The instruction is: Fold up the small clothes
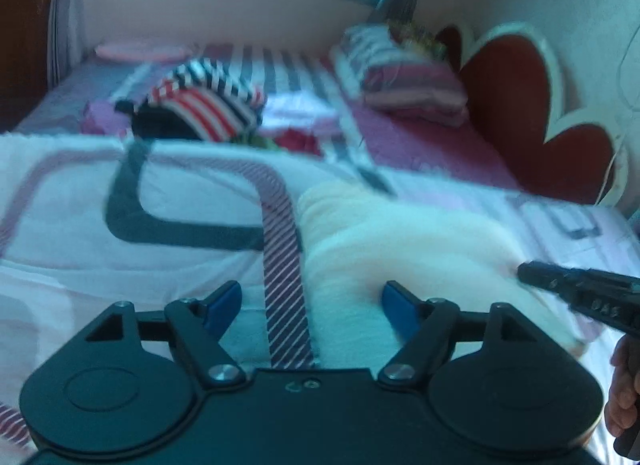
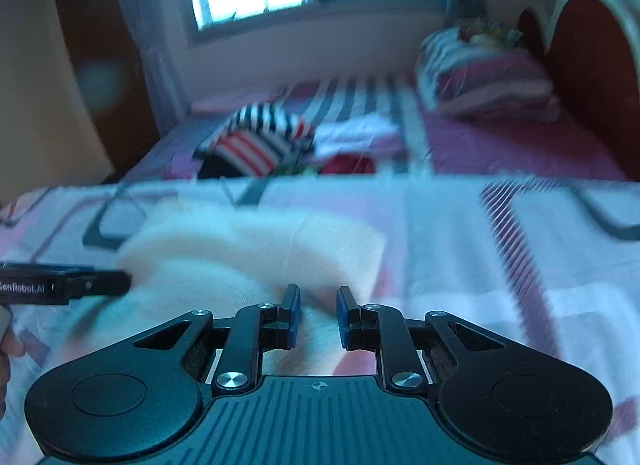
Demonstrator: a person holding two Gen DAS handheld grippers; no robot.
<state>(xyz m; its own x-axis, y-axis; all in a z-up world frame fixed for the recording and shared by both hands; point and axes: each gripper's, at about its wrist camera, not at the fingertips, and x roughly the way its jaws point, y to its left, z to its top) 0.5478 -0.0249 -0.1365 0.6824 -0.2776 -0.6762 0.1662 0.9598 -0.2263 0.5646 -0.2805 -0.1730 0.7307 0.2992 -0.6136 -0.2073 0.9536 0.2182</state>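
A cream-white small garment (image 1: 400, 233) (image 2: 248, 249) lies crumpled on the patterned bedspread (image 1: 80, 205). My left gripper (image 1: 312, 305) stands open and wide over the garment's left edge. Its right blue pad (image 1: 400, 311) is beside the cloth and its left pad is over the bedspread's striped band. My right gripper (image 2: 319, 313) has its jaws close together, and cream cloth fills the narrow gap between the blue pads. From the left wrist view the right gripper (image 1: 528, 271) comes in at the garment's right side. The left gripper (image 2: 120, 279) shows at the left of the right wrist view.
Further back on the bed lies a pile of clothes with a red, white and dark striped piece (image 1: 208, 105) (image 2: 260, 133). Striped pillows (image 1: 400, 77) lean by a red heart-shaped headboard (image 1: 520, 105). A hand (image 1: 624, 385) shows at the right edge.
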